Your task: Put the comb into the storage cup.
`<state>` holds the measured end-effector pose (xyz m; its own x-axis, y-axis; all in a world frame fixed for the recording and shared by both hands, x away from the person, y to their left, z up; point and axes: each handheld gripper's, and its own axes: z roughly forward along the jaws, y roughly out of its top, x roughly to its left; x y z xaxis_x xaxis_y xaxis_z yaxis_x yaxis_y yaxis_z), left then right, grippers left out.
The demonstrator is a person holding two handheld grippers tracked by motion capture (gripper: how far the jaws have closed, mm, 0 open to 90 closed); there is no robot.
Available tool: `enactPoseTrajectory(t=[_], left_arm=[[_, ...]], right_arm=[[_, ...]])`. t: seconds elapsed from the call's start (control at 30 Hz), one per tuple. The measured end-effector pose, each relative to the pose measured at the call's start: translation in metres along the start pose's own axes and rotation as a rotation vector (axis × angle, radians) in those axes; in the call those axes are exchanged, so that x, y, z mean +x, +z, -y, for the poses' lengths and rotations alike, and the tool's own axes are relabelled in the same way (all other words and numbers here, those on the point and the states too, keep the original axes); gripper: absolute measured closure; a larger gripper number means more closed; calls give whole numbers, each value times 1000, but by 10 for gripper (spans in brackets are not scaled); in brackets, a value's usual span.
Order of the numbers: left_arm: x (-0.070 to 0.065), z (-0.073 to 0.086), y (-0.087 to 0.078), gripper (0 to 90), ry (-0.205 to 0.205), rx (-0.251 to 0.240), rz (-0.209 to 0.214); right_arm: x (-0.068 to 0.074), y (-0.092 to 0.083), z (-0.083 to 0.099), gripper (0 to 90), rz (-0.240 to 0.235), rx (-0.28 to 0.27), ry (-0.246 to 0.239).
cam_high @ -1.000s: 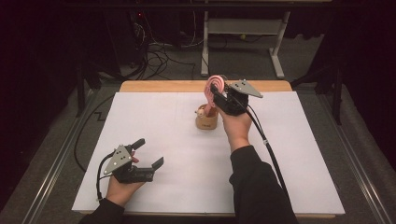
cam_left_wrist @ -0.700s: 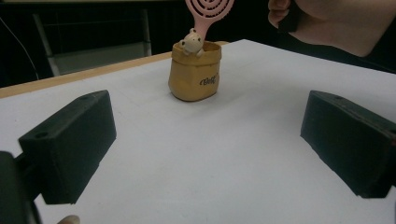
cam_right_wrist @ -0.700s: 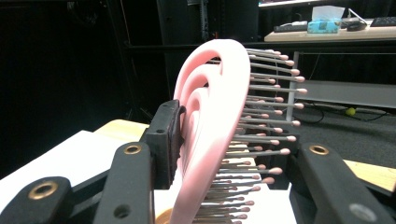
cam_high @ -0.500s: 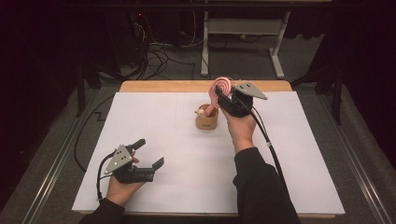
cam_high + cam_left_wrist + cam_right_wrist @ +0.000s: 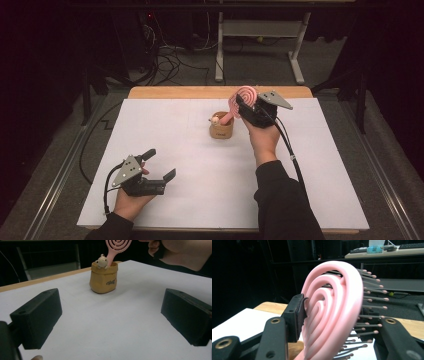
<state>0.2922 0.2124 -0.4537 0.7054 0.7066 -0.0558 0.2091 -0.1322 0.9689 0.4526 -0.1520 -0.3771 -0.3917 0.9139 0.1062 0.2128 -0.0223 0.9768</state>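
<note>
The pink brush (image 5: 244,96) is clamped by the right tool (image 5: 246,107); its handle sits in the pot (image 5: 221,129), which could be tipped. The left tool (image 5: 159,167) is held wide, empty.

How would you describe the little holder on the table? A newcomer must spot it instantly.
On the white-covered table, look toward the far middle, beside the right gripper. The small tan bag-shaped pot stands there, with a pink spiral-headed hairbrush and a tiny cream figure poking out.

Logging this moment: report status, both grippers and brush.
Right gripper shut on pink hairbrush, handle in tan pouch. Left gripper open, idle. Nothing in the way.
</note>
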Motion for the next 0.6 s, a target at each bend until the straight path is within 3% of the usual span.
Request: enactPoseTrajectory(t=[0.6], left_arm=[[0, 0, 0, 31, 7, 3, 3]], right_arm=[[-14, -7, 8, 392, 2, 36, 27]])
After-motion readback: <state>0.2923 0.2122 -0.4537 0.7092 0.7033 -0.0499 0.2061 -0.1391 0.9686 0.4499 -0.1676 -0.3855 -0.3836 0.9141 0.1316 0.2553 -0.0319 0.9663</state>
